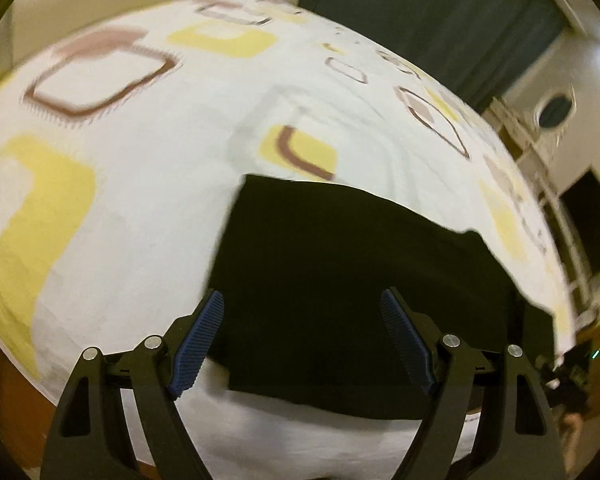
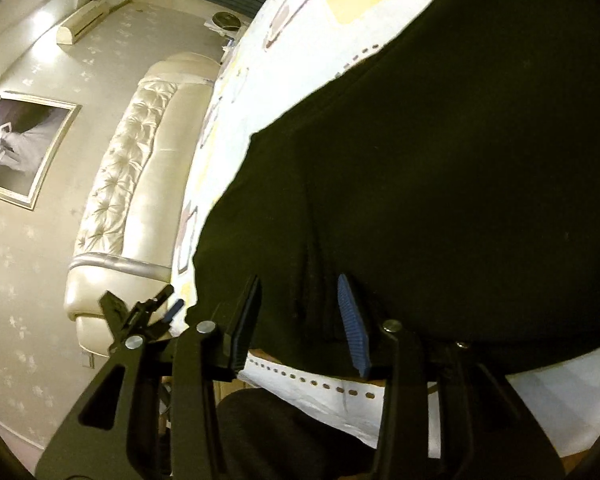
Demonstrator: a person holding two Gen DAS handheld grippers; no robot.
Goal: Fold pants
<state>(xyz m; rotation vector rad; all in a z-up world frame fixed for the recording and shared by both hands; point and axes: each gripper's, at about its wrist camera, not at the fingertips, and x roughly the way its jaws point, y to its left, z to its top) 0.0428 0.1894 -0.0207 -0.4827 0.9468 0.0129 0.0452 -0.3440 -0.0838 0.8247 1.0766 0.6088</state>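
Right in front of us the black fabric pants [image 1: 340,272] lie spread flat on the bed, a dark, roughly rectangular folded shape whose near edge sits close to the bed's near side. In the left wrist view their far edge runs straight across, while the right-hand side ends in a ragged, stepped outline. In the right wrist view the same dark cloth [image 2: 440,160] fills most of the picture and shows faint lengthwise creases near our fingers.

Our left claw [image 1: 302,344] hangs over the near part of the pants with its jaws spread wide; its blue ribbed pads [image 1: 198,344] stand clear of the cloth on either side, and nothing is pinched between them.

Our right claw [image 2: 300,316] stands at a middling gap at the near edge of the pants. Dark cloth shows between its two fingers, yet the blue ribbed pad [image 2: 354,324] presses on nothing that we can make out, so we read it as loose rather than gripping. In that same view the black frame of the left claw [image 2: 140,312] shows just to the left.

Under the pants lies the white bedsheet printed with yellow and brown rounded squares [image 1: 112,184], which covers the whole bed; a dotted line runs along its near hem [image 2: 320,384]. Beyond it stands a cream tufted padded headboard [image 2: 136,168] against a pale patterned wall bearing a framed black-and-white picture [image 2: 24,148]. A dark teal curtain [image 1: 440,12] hangs on the far side of the bed.
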